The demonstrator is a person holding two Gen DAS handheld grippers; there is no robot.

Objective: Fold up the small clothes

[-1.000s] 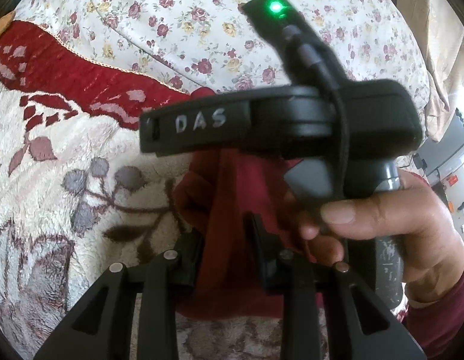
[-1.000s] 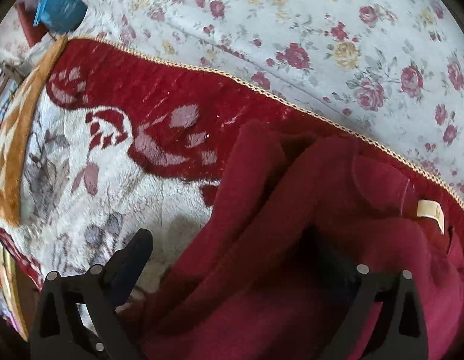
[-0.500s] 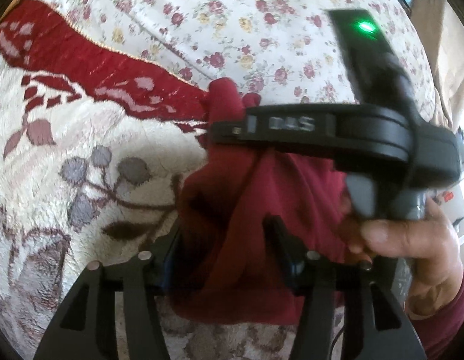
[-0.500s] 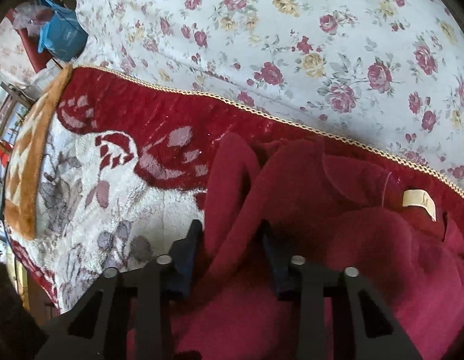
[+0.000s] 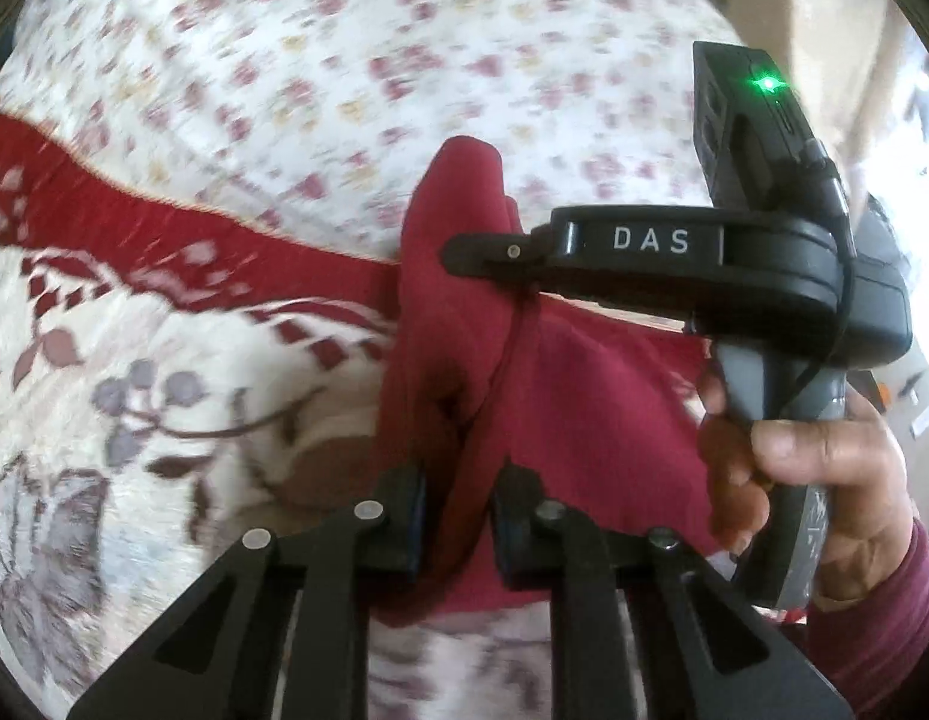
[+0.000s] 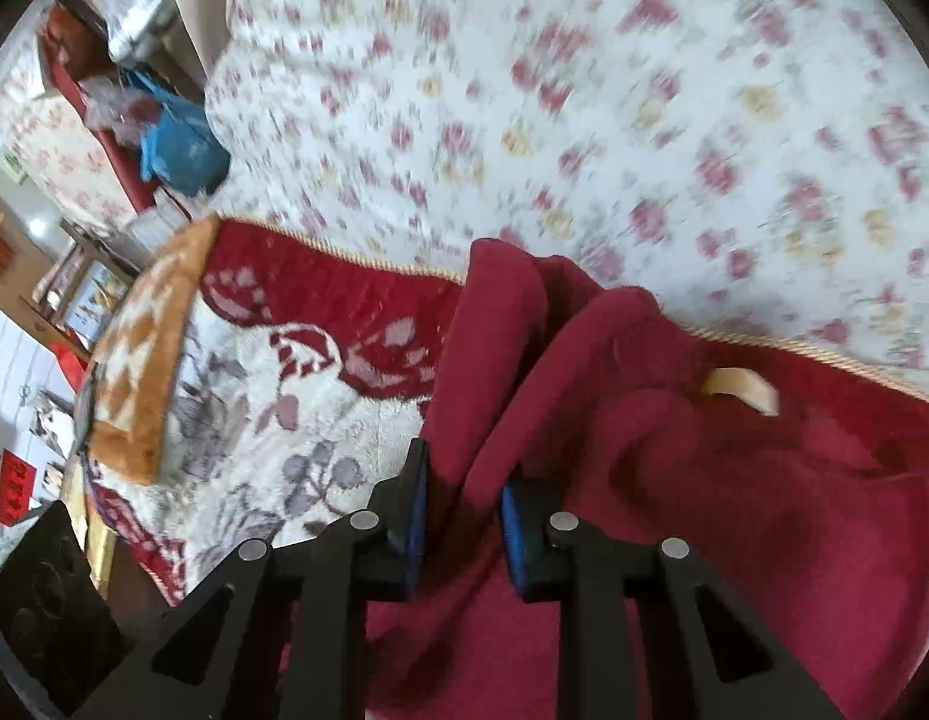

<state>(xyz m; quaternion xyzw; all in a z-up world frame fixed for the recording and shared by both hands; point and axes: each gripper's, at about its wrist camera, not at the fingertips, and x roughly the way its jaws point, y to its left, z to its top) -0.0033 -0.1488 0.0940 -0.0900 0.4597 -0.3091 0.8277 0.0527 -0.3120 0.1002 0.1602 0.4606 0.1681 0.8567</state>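
In the left wrist view, the left gripper (image 5: 455,516) is closing on a fold of the dark red garment (image 5: 524,378), lifted over the patterned blanket (image 5: 164,408); the right gripper (image 5: 482,252), in a hand (image 5: 812,474), pinches another fold. In the right wrist view, the right gripper (image 6: 461,516) is closing on a garment (image 6: 674,480) fold above the blanket (image 6: 344,420), near the floral sheet (image 6: 584,120).

the maroon garment (image 6: 674,480) looks like soft matt fleece, the patterned blanket (image 6: 320,420) plush, the floral sheet (image 6: 524,120) thin smooth cloth.
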